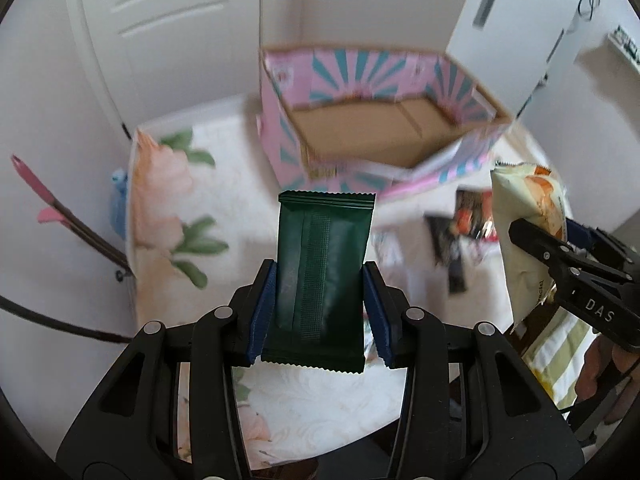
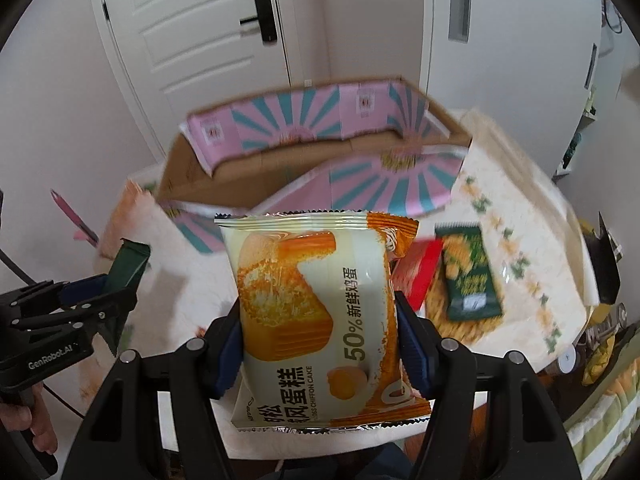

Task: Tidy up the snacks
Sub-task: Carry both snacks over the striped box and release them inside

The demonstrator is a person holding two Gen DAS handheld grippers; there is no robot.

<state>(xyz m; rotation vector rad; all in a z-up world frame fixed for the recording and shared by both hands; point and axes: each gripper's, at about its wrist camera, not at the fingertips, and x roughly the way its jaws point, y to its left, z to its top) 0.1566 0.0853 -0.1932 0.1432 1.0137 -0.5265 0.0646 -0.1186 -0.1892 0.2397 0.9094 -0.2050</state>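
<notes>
My left gripper (image 1: 320, 276) is shut on a dark green snack packet (image 1: 322, 264), held upright above the table. My right gripper (image 2: 318, 304) is shut on a cream and orange chiffon cake packet (image 2: 316, 320); that packet also shows at the right of the left wrist view (image 1: 524, 240). An open pink and teal cardboard box (image 1: 384, 128) stands at the back of the table, its brown floor bare; it also shows in the right wrist view (image 2: 320, 148). The left gripper with the green packet (image 2: 128, 264) shows at the left of the right wrist view.
The table wears a floral cloth (image 1: 224, 168). Loose packets lie on it: a green and yellow one (image 2: 468, 276), a red one (image 2: 418, 272), dark ones (image 1: 460, 232). A white door (image 2: 192, 20) and walls stand behind. A striped cushion (image 2: 604, 412) is at the right.
</notes>
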